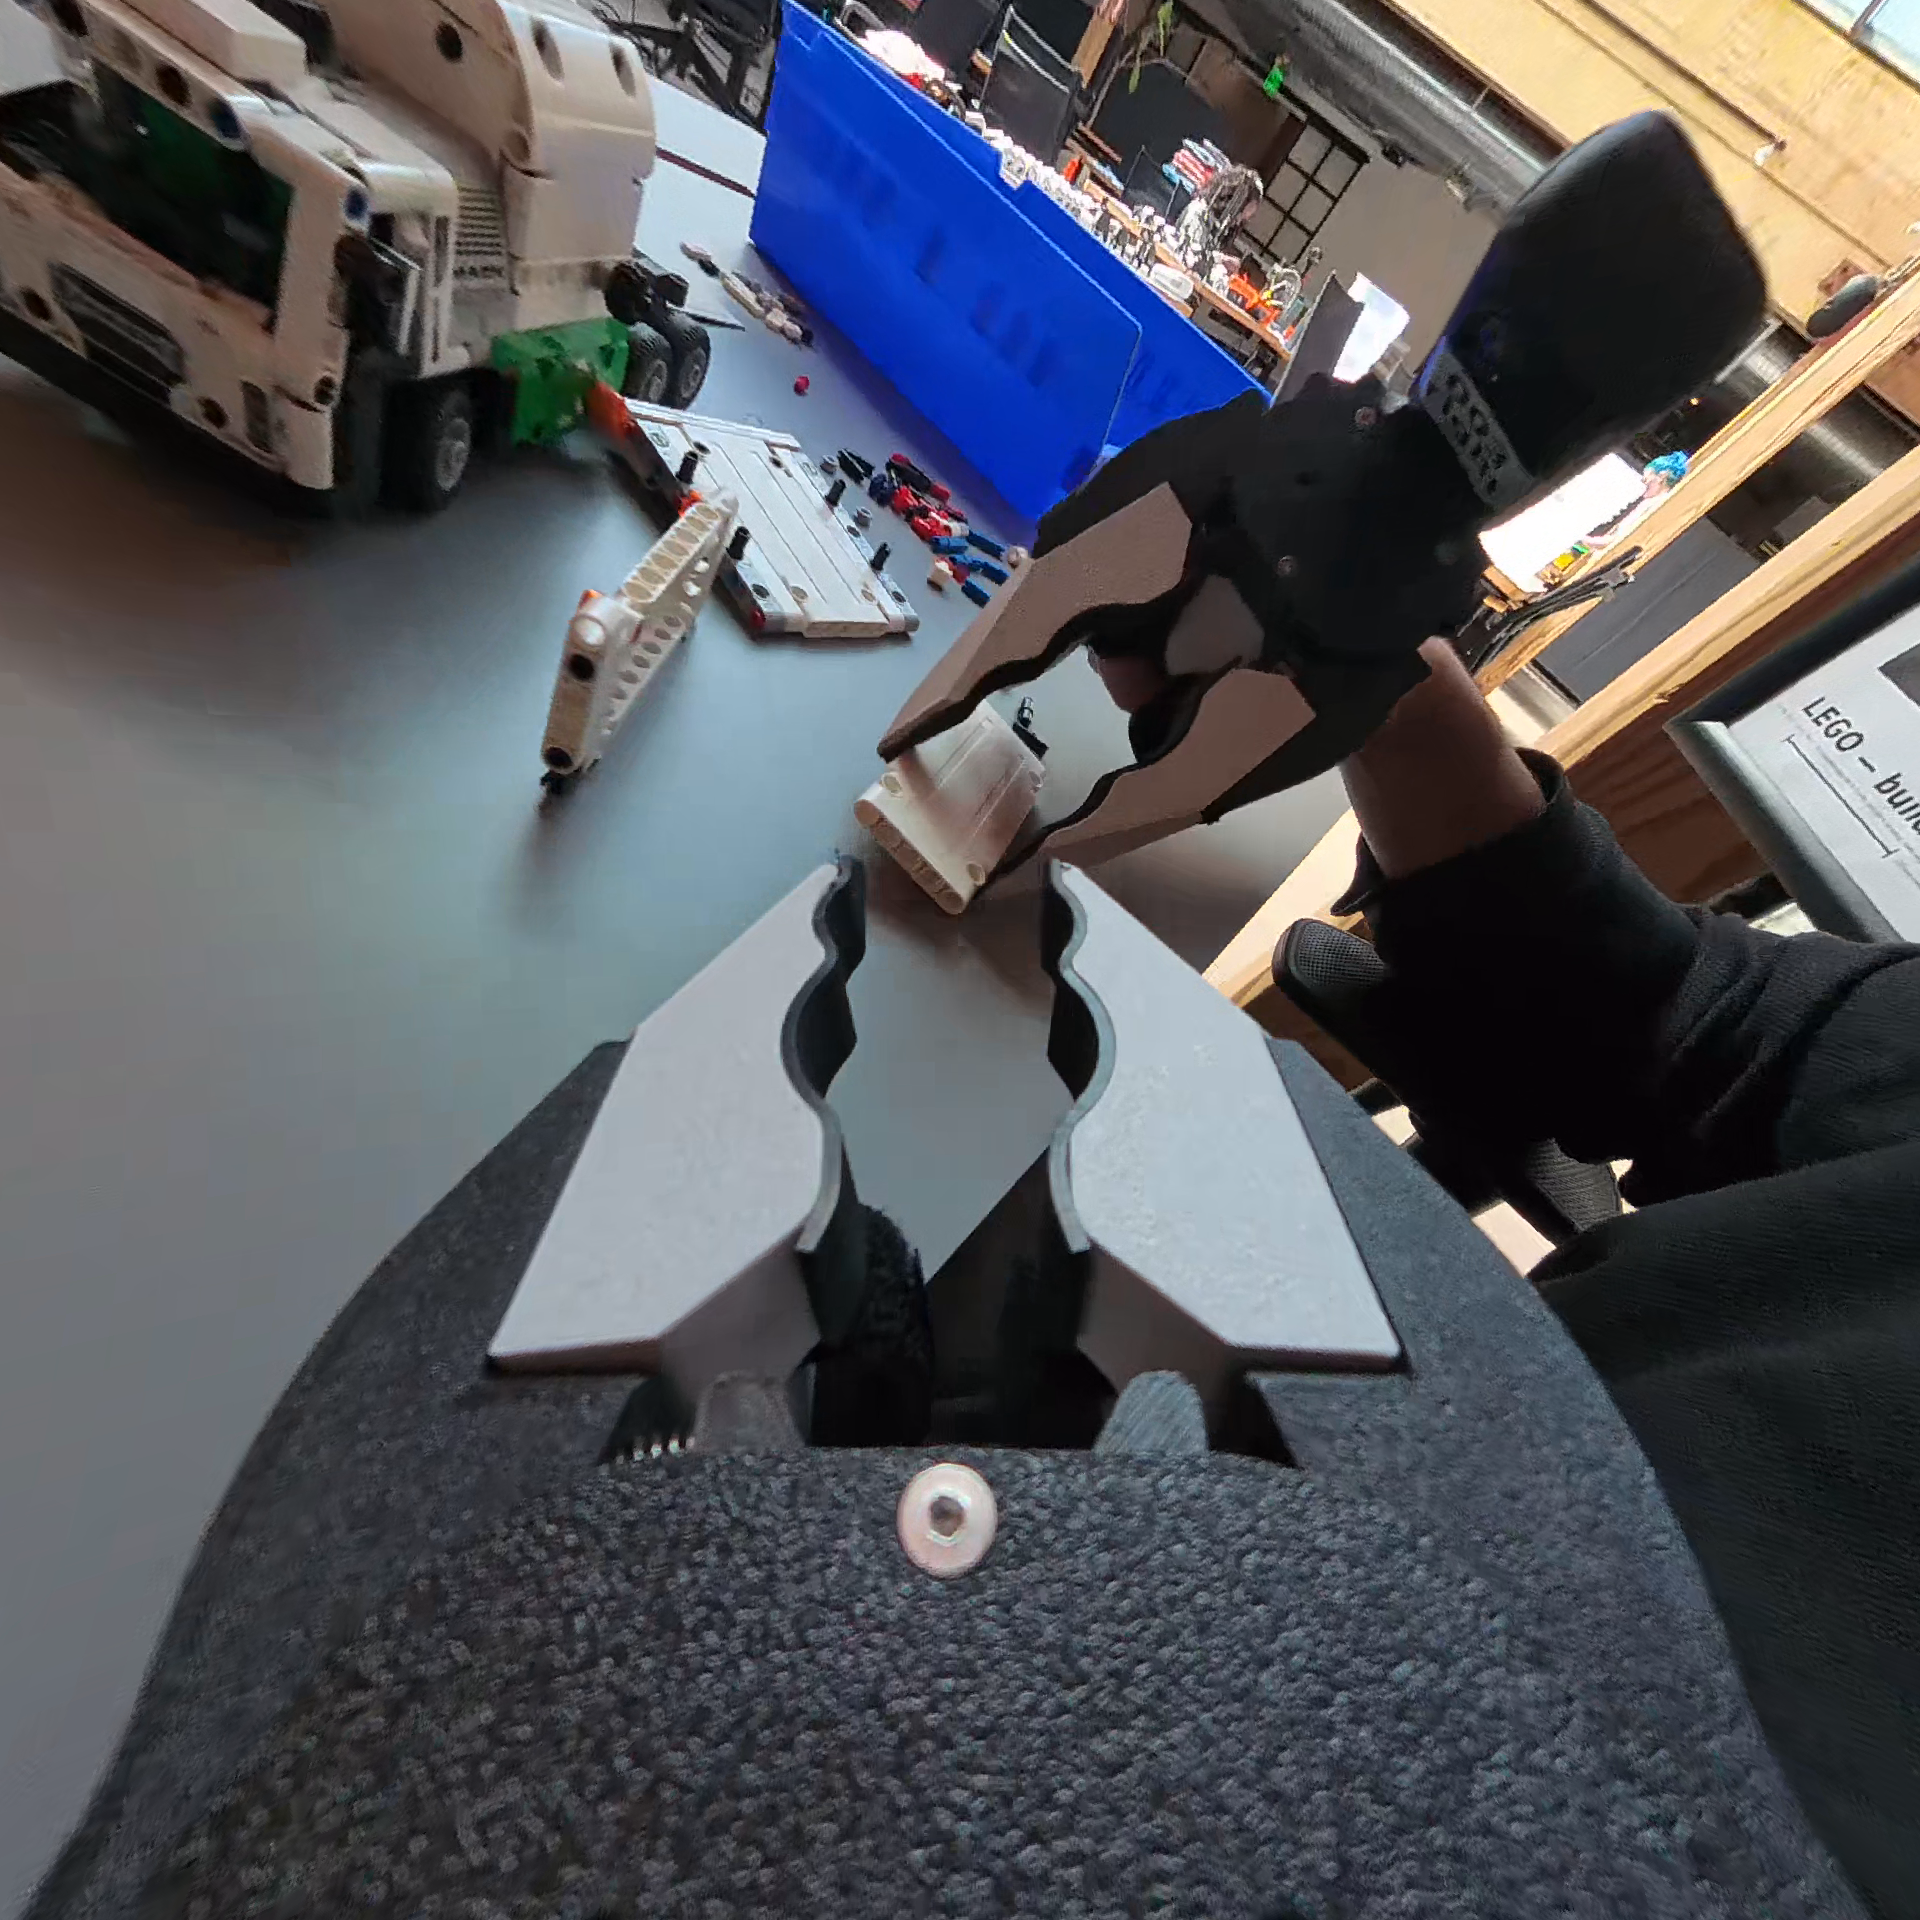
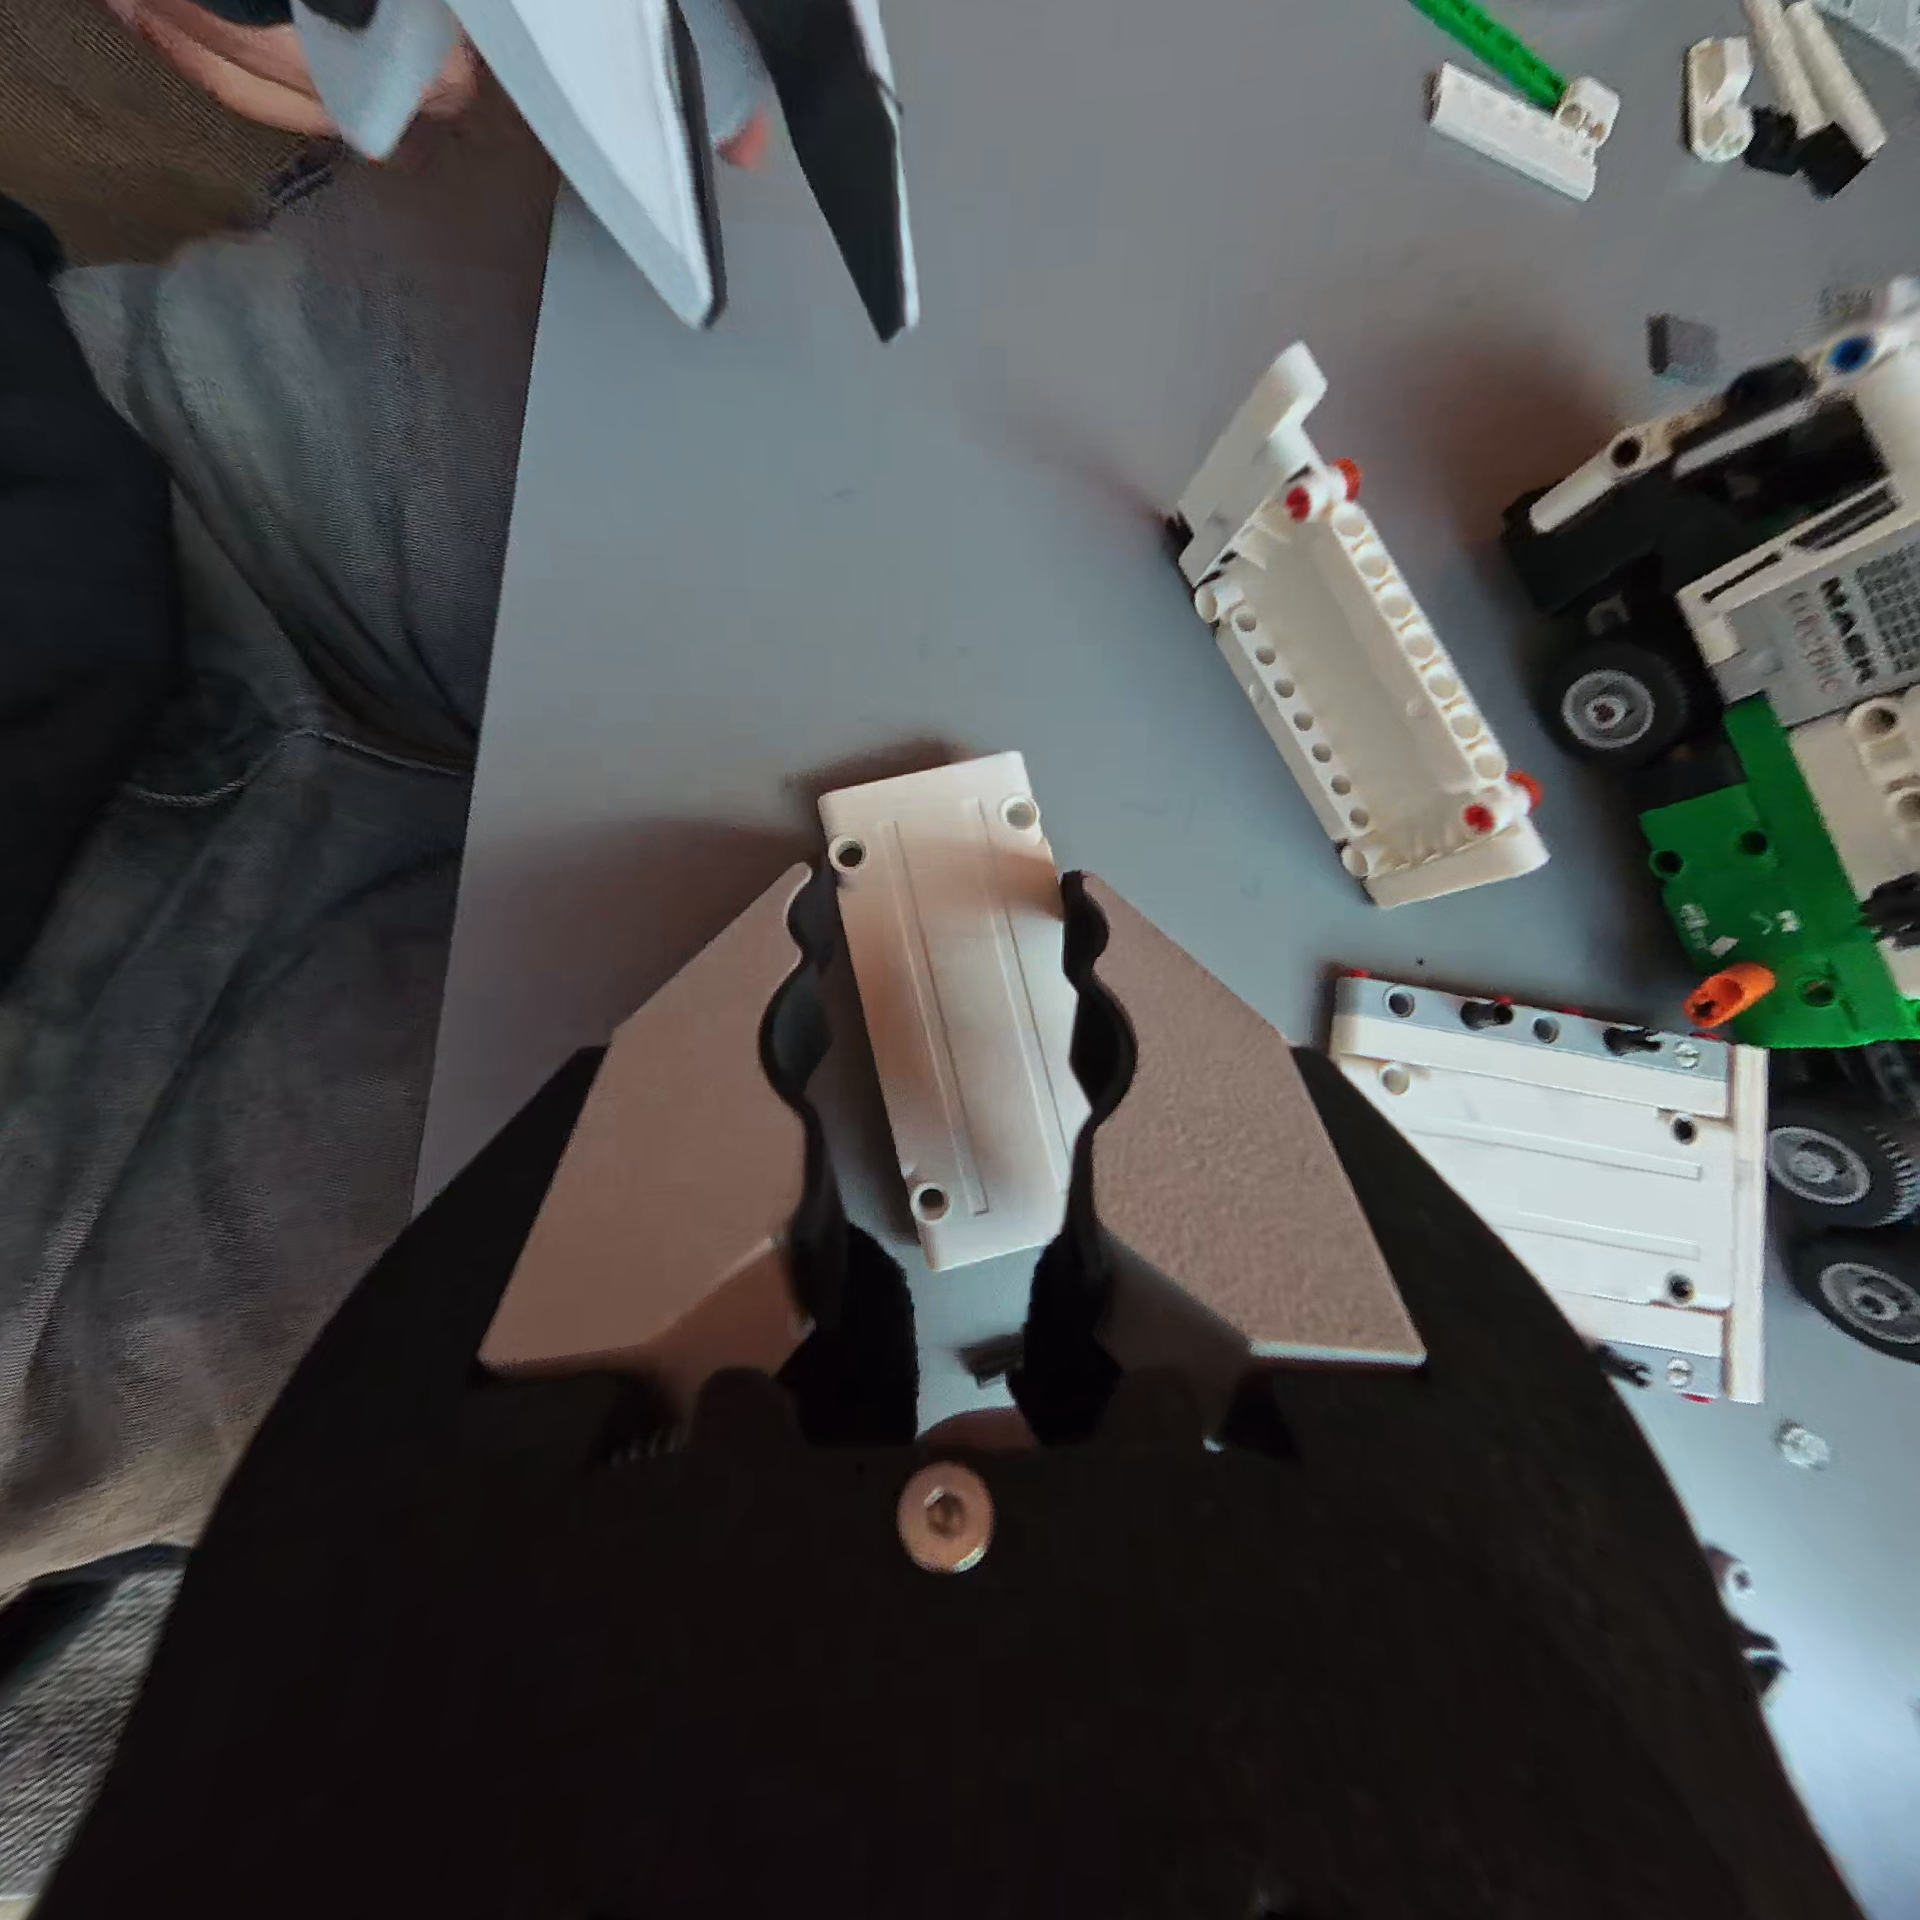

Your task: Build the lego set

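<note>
2 fingers of the right gripper (image 2: 940, 883) seemingly clamp a white panel (image 2: 951, 997); the left gripper (image 1: 951, 883) gapes empty beside it.

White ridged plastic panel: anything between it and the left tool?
Nothing visible. The left tool, jaws open, points at the white ridged plastic panel just ahead, with only bare grey table between. The right tool straddles the panel from the far side, fingertips on its edges.

My tongs (image 2: 940, 883) were grey with black wavy pads. The panel (image 2: 951, 997) was white, the table (image 2: 727, 520) grey. The bin (image 1: 935, 260) was blue.
</note>
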`<state>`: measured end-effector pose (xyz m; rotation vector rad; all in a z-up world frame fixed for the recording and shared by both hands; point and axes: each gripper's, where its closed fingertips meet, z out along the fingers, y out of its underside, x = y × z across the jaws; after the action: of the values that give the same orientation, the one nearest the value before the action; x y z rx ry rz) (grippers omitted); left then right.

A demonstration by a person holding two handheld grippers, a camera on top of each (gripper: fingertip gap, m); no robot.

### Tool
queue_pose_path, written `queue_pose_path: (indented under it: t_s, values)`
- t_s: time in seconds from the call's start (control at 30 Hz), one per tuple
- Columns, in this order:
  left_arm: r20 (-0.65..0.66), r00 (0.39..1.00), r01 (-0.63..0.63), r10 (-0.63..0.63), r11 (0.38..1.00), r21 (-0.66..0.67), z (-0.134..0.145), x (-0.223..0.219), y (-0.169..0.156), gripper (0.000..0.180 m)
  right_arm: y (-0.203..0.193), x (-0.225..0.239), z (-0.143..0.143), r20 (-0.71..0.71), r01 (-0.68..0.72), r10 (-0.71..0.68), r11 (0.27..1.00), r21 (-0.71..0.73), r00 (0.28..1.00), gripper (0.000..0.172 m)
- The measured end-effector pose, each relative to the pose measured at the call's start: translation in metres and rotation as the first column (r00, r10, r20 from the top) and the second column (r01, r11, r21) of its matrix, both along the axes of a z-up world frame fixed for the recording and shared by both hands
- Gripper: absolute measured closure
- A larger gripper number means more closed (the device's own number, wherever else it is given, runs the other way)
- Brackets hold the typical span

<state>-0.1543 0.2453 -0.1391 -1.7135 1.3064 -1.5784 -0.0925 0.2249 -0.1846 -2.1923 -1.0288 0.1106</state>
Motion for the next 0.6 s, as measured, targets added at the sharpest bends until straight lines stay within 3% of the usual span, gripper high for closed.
queue_pose_path:
  t_s: [0.13,0.23,0.33,0.4,0.47,0.6]
  values:
    - [-0.027,1.0,0.011,-0.012,0.999,-0.051,-0.002,0.014,-0.005,0.138,0.012,-0.02,0.031,-0.019,-0.033,0.037,0.978,0.205,0.999,0.13]
    - [0.059,0.998,0.039,-0.03,0.986,-0.164,0.015,0.019,-0.008,0.139,0.018,-0.032,0.056,-0.017,-0.052,0.062,0.93,0.363,0.998,0.13]
    - [0.109,0.992,0.079,-0.057,0.974,-0.21,0.025,0.02,-0.011,0.174,0.022,-0.041,0.066,0.026,-0.063,0.057,0.882,0.467,0.998,0.13]
    - [0.114,0.993,0.05,-0.032,0.986,-0.159,0.025,0.019,-0.007,0.174,0.026,-0.042,0.07,0.045,-0.058,0.04,0.853,0.519,0.998,0.13]
    - [0.096,0.995,0.03,-0.025,0.998,-0.053,0.023,0.016,-0.004,0.175,0.025,-0.042,0.067,0.009,-0.034,0.034,0.87,0.493,0.999,0.131]
    - [0.11,0.981,0.136,-0.161,0.97,0.203,0.042,-0.001,-0.015,0.175,0.014,-0.045,0.084,-0.094,-0.012,0.066,0.876,0.482,0.993,0.121]
